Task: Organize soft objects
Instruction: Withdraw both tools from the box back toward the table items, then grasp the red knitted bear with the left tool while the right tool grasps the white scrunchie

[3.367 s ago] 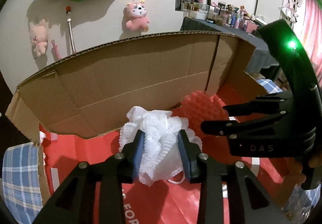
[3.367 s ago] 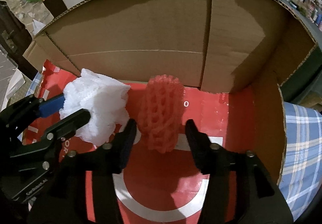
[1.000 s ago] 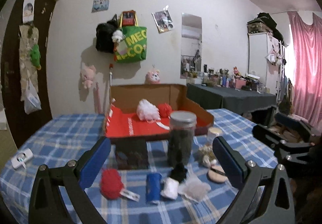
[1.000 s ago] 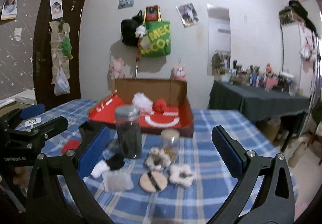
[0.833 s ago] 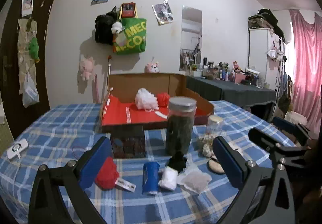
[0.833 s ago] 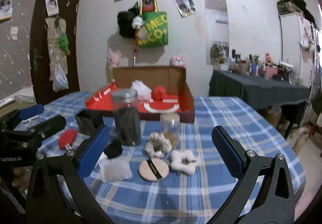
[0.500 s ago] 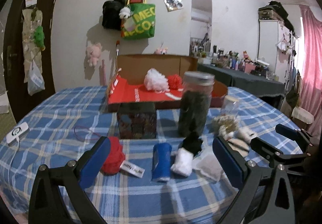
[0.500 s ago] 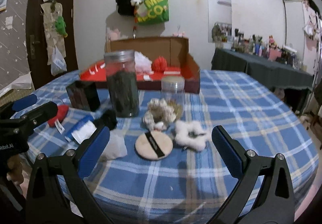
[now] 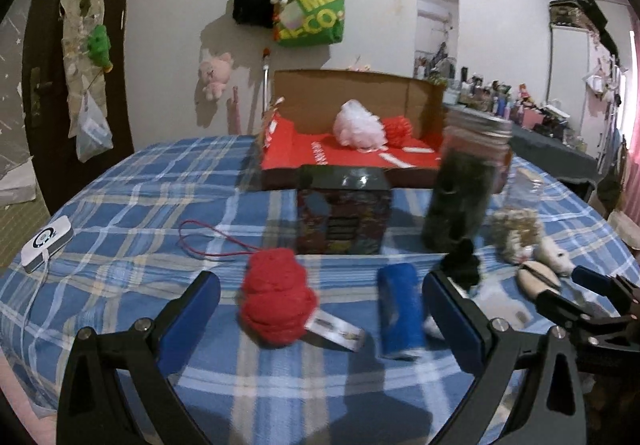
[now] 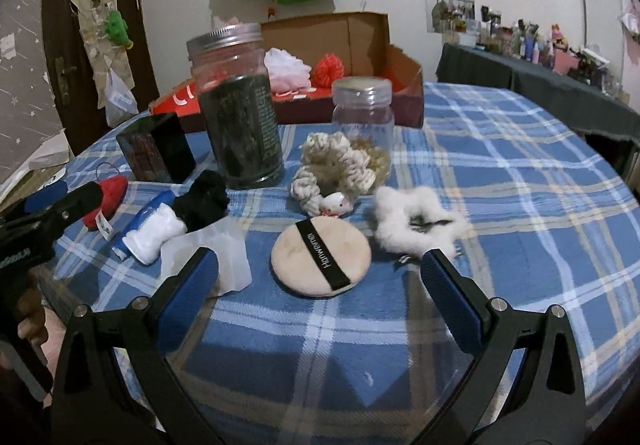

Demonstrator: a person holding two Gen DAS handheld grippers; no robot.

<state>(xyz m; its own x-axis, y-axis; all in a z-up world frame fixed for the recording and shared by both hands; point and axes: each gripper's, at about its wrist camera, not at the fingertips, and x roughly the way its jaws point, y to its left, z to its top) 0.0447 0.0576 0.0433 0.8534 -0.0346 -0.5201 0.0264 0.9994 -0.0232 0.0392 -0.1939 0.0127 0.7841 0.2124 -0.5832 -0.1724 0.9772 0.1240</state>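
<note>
Two claws hover over a table covered in blue plaid cloth, both spread wide and holding nothing.

In the left wrist view, the left claw frames a red knitted ball with a white tag, lying near the table's front edge. Just to its right lies a blue roll. Behind them stand a dark printed box and a tall dark jar with a metal lid. Toward the far edge sits an open cardboard box with a red floor, holding a white mesh puff and a red mesh ball side by side.

In the right wrist view, the right claw faces a round beige powder puff with a black band. A white fluffy scrunchie lies just right of it; a cream knitted scrunchie sits behind, against a small clear jar. The left claw shows at the left edge.
</note>
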